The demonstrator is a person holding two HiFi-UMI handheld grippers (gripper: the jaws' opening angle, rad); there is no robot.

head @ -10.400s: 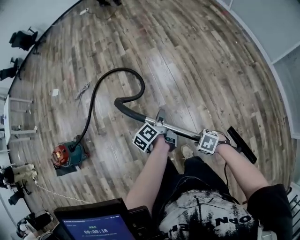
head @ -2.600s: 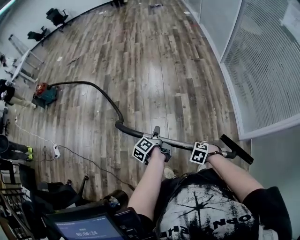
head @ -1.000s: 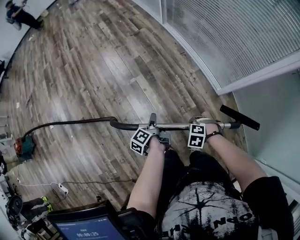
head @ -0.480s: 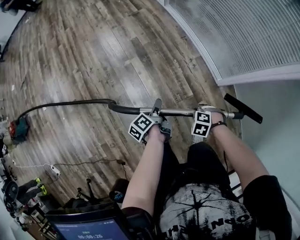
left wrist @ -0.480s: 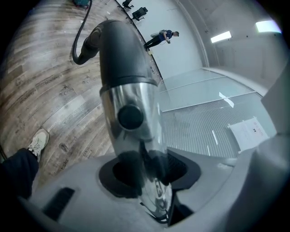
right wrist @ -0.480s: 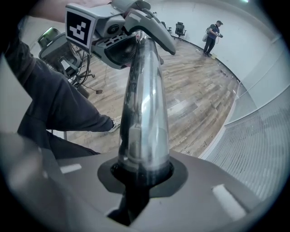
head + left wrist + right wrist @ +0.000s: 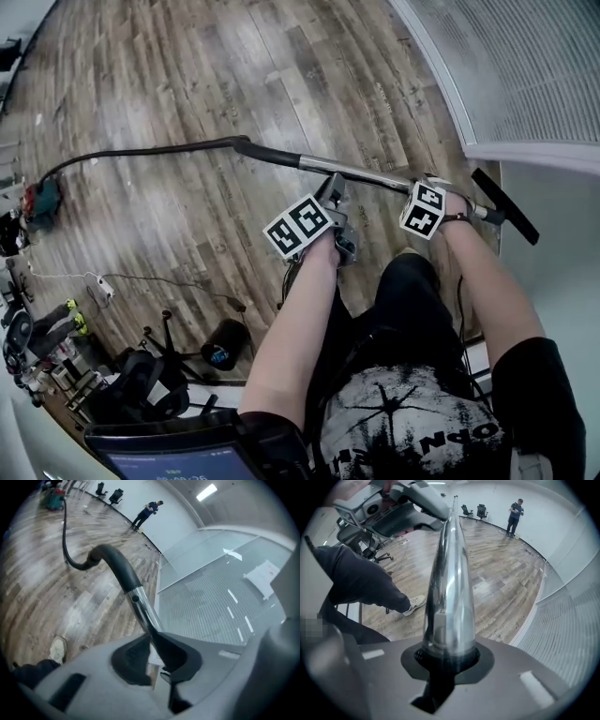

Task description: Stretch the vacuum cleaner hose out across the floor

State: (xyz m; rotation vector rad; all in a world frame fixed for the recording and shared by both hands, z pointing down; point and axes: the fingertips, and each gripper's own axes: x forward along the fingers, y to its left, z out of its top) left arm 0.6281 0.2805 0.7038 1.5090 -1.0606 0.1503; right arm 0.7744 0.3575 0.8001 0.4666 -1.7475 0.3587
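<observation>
The black hose runs nearly straight over the wood floor from the red and teal vacuum body to the curved handle and the metal wand, which ends in a black floor nozzle. My left gripper sits under the wand near the handle. In the left gripper view the wand passes between the jaws of my left gripper. It rests on one pad, clear of the other; the jaws have just been closing. My right gripper is shut on the wand near the nozzle.
A glass wall with blinds runs along the right. Office chairs, a black cylinder and a power strip with cable crowd the lower left. A person stands far across the room. My shoe is below the wand.
Both grippers have come down with the wand, which now slopes down to the right. The left gripper's hold on it looks looser than before. The hose lies straighter toward the vacuum.
</observation>
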